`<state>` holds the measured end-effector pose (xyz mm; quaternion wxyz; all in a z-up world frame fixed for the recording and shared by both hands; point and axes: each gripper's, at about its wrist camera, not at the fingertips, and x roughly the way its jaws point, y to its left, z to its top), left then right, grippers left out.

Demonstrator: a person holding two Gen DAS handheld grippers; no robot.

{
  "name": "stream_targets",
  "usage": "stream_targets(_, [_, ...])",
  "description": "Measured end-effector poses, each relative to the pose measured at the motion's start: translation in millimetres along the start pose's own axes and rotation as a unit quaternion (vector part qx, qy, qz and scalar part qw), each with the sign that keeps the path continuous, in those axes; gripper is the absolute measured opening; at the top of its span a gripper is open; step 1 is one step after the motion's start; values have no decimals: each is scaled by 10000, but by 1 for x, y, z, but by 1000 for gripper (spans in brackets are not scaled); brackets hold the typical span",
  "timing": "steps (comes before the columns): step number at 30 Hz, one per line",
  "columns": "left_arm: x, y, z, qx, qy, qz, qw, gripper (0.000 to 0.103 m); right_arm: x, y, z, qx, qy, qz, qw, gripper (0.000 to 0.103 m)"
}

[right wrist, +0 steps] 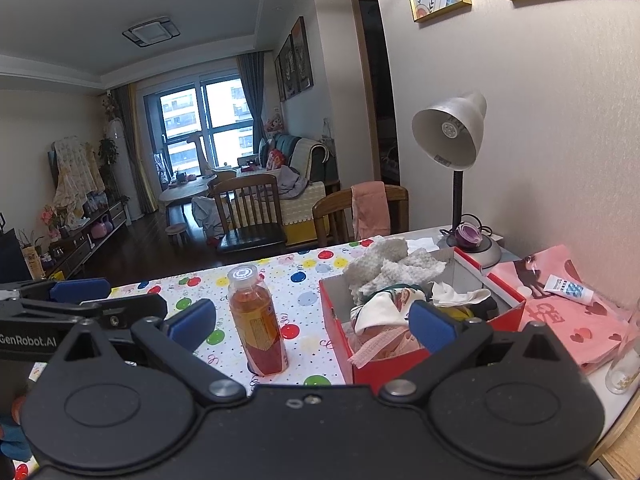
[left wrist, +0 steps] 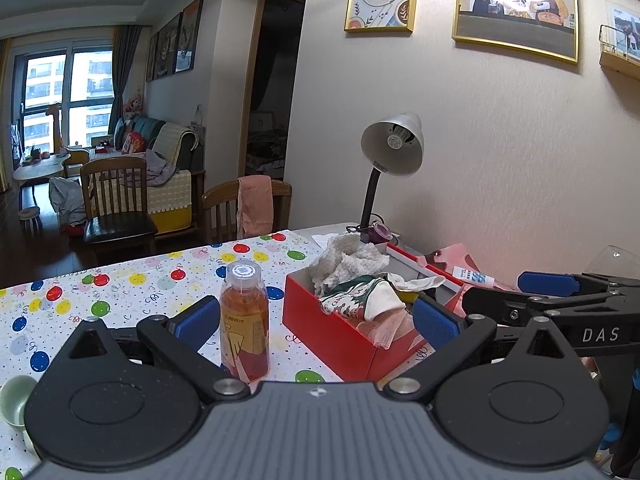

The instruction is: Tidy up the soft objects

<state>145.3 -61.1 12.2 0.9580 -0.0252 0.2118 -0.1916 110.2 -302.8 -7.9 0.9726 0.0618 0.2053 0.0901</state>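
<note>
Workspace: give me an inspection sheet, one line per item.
Surface: table under a balloon-print cloth.
Job's things: red box holding a fluffy white cloth, a printed cloth and pink gauze.
Clutter: orange drink bottle, desk lamp, pink bag, small tube.
Grippers: left gripper and right gripper open, holding nothing.
Cables: lamp cord by its base.
Surroundings: wooden chairs, sofa, window, framed pictures.
</note>
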Motion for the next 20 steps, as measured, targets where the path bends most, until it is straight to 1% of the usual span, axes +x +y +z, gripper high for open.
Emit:
stream_targets(7, [-1,3,-1,18,-6,28,10000,103,-3,4,2,-85,-69,-25,9999,103])
stream_targets(20, [-5,20,-1,-8,-5,90,10000,103,3,16,5,-84,-6,-4,10000,103])
